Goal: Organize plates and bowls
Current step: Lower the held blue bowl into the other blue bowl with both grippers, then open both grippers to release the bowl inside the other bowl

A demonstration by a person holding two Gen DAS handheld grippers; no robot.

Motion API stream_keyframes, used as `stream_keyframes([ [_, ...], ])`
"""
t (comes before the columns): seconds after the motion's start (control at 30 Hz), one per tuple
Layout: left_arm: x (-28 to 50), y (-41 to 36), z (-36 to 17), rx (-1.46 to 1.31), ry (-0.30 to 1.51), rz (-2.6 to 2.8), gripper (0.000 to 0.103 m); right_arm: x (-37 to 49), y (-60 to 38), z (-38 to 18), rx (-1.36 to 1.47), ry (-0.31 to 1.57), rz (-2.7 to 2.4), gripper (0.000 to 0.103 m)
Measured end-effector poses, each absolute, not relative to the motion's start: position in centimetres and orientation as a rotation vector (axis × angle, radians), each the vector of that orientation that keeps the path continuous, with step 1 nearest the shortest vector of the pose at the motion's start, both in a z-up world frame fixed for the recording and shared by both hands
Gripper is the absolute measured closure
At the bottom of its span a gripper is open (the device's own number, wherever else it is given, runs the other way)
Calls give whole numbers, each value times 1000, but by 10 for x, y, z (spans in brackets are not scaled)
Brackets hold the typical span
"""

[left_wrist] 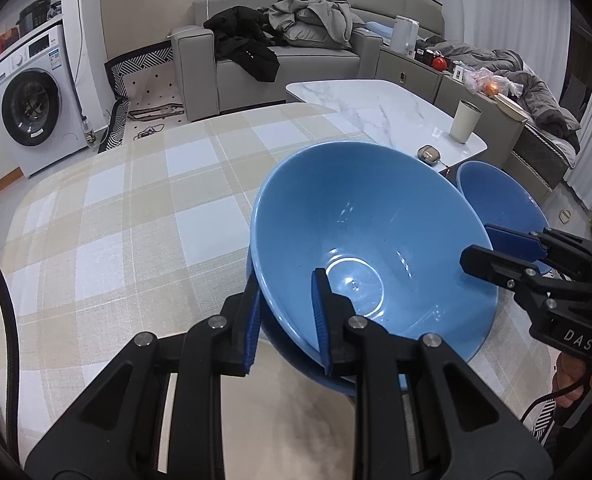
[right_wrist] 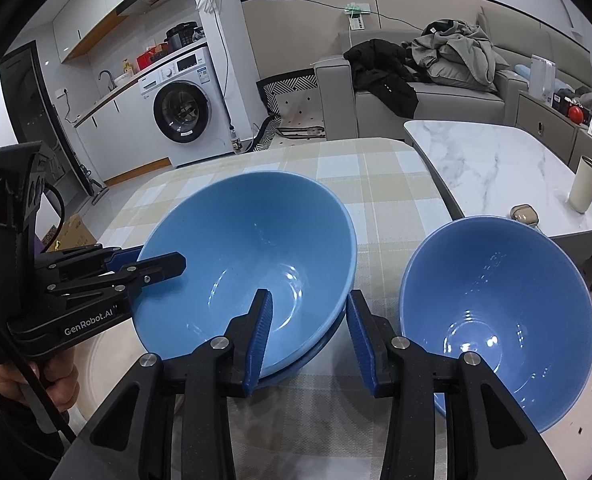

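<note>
Left gripper [left_wrist: 288, 320] pinches the big blue bowl's [left_wrist: 376, 240] near rim, tilted on another bowl. Right gripper [right_wrist: 310, 336] is spread, straddling its rim; spare bowl [right_wrist: 496, 312] at 3 o'clock.

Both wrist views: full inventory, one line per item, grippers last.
large bowls: 2, blue, nested and tilted on the checked tablecloth.
single bowl: 1, blue, right of the stack.
marble table: 1, white, behind.
tumbler: 1, cream, on the marble table.
sofa: 1, grey, clothes piled on it.
washing machine: 1, white, far left.
left gripper: black with blue pads, clamping the top bowl's rim.
right gripper: same build, jaws apart astride the stack's rim.
</note>
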State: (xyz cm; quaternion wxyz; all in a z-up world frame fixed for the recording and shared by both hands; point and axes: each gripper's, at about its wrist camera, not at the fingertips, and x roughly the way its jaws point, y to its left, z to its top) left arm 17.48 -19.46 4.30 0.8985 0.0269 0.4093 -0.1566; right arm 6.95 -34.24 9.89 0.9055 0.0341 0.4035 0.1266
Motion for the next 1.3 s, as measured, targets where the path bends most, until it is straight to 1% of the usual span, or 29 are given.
stream_keyframes([
  [0.37,173,-189,42,38,848,-335,84,67,-342,94,84,842,271,63],
  [0.47,172,-188,43,39,841,-340,81,68,-344,93,92,840,275,61],
  [0.6,175,-185,38,25,866,-330,71,66,-345,95,94,827,291,57],
  [0.63,176,-184,36,23,877,-328,71,66,-345,95,96,825,296,54],
  [0.77,177,-181,29,7,901,-324,69,65,-346,95,103,830,300,53],
  [0.83,175,-180,30,3,900,-326,64,65,-348,95,110,832,294,47],
  [0.87,175,-179,31,-5,896,-330,57,64,-349,95,115,829,296,45],
  [0.9,172,-179,33,-13,893,-335,49,63,-351,96,122,825,300,39],
  [0.93,171,-178,35,-23,889,-339,45,62,-352,97,126,821,301,34],
  [1.0,167,-177,40,-40,883,-340,34,59,-356,101,139,808,304,29],
  [1.03,165,-177,43,-45,882,-336,29,58,-358,102,144,803,299,25],
  [1.07,163,-178,46,-50,881,-333,20,56,-360,105,150,796,292,22],
  [1.13,158,-178,51,-62,873,-333,17,52,-364,111,157,774,274,8],
  [1.17,156,-180,53,-65,871,-340,13,50,-365,115,156,764,266,5],
  [1.2,153,-181,56,-69,867,-344,3,47,-367,118,153,753,259,2],
  [1.23,150,-182,59,-74,858,-339,1,44,-369,122,149,742,252,1],
  [1.3,142,-188,64,-75,839,-346,1,40,-372,128,142,733,235,1],
])
